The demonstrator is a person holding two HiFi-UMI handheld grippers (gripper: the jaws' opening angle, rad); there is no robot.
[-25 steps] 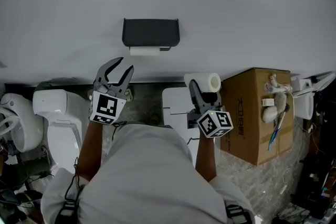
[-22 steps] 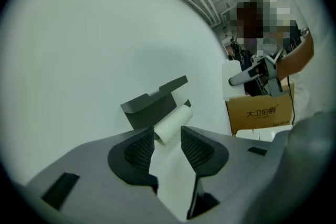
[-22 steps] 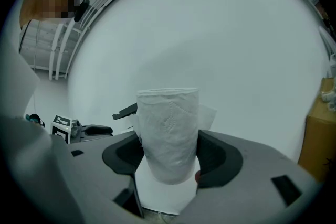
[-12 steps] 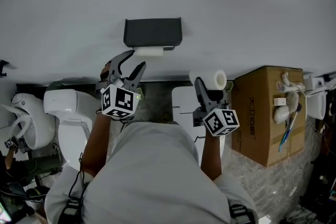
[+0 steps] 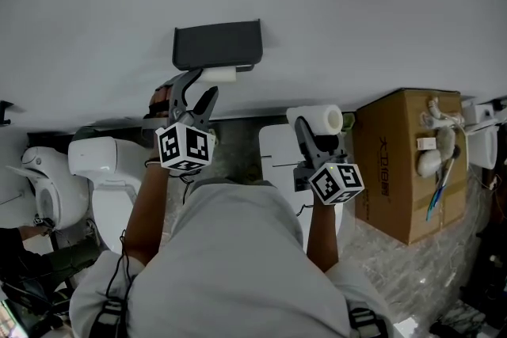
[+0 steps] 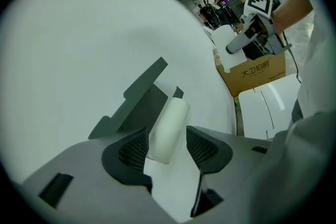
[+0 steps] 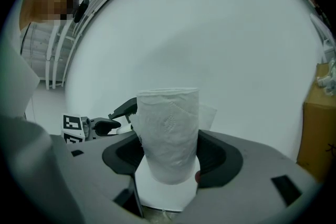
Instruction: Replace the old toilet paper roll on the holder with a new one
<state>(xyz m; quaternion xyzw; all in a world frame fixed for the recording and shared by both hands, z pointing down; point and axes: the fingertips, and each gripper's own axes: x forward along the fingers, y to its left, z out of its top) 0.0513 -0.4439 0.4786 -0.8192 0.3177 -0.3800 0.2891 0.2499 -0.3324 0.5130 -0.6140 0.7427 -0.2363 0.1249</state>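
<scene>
A dark grey holder hangs on the white wall with the thin old roll under it. My left gripper sits just below that roll, and its jaws are opening. In the left gripper view the old roll lies ahead in the gap between the pads, apart from both, beside the holder. My right gripper is lower right of the holder, shut on the new roll. In the right gripper view the new roll stands upright between the jaws.
A white toilet stands lower left, with another white fixture beyond it. A white lid or panel lies between my arms. A cardboard box with fittings on top stands at the right, against plastic wrap.
My left gripper has risen toward the holder, rolled, and spread its jaws wider round the old roll. The right gripper has hardly moved and keeps the new roll.
</scene>
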